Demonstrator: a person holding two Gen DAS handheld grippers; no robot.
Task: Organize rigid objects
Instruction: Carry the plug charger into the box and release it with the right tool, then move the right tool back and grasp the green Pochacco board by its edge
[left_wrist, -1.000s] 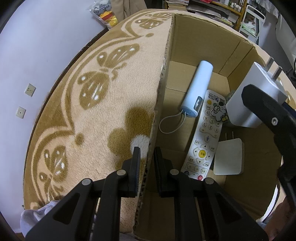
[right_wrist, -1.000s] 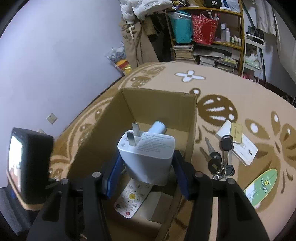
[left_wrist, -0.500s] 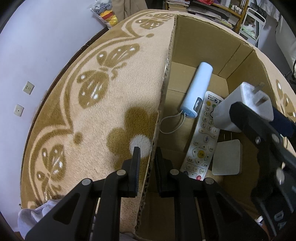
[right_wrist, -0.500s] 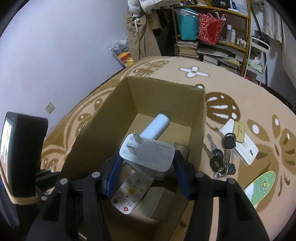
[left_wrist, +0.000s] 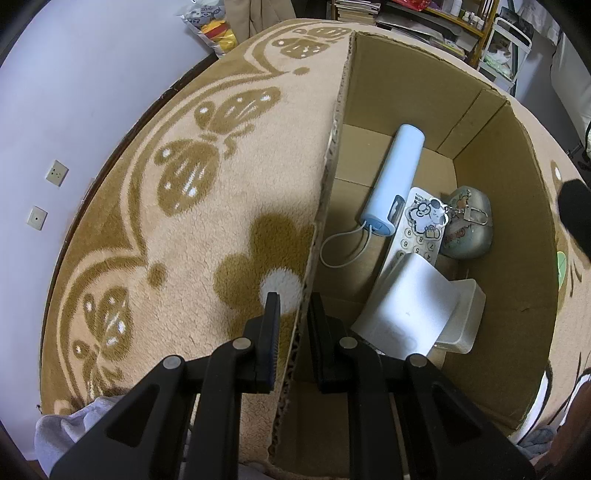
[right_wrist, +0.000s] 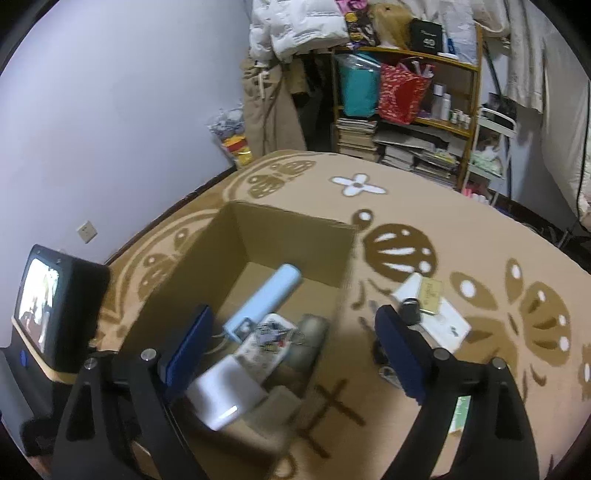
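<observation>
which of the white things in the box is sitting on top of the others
The big white charger block: it lies across the lower end of the white remote and the edge of the flat white adapter, which both lie lower.

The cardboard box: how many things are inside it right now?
5 visible: a blue tube at the back, a remote beside it, a grey pouch right, a white charger leaning on a flat white box. More may be hidden.

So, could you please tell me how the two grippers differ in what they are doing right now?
The left gripper is nearly closed, its fingers straddling the box wall; the right gripper is wide open and holds nothing. The left one sits at the box edge; the right one hangs above the box, with the white charger lying inside below it. Both have black frames and point towards the box.
</observation>
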